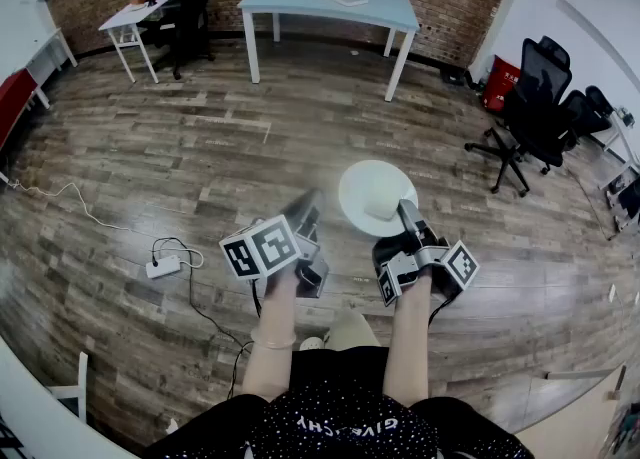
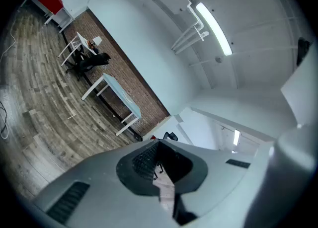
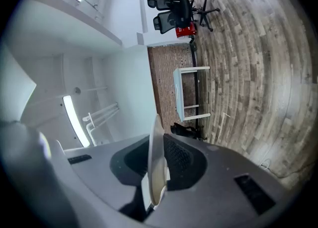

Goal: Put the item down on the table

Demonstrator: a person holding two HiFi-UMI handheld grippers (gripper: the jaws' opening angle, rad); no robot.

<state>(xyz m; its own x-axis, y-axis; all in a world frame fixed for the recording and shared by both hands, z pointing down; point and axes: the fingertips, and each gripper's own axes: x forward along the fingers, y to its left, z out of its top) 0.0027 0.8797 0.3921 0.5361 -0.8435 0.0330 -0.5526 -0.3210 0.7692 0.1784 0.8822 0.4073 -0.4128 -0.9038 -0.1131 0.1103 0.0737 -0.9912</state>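
A round white plate (image 1: 372,192) hangs over the wooden floor in front of the person, with my right gripper (image 1: 405,213) shut on its near rim. The right gripper view shows the plate (image 3: 153,167) edge-on between the dark pads (image 3: 176,160). My left gripper (image 1: 308,223) is beside it to the left, apart from the plate, its jaws together with nothing held. In the left gripper view its tips (image 2: 160,145) meet. The light blue table (image 1: 330,2) stands far ahead by the brick wall, also visible as the table (image 2: 117,98) and the table (image 3: 180,95).
Black office chairs (image 1: 535,97) stand at the right. A small white desk (image 1: 140,7) and a black chair (image 1: 195,7) are at the back left. A power strip (image 1: 163,267) with cables lies on the floor at the left.
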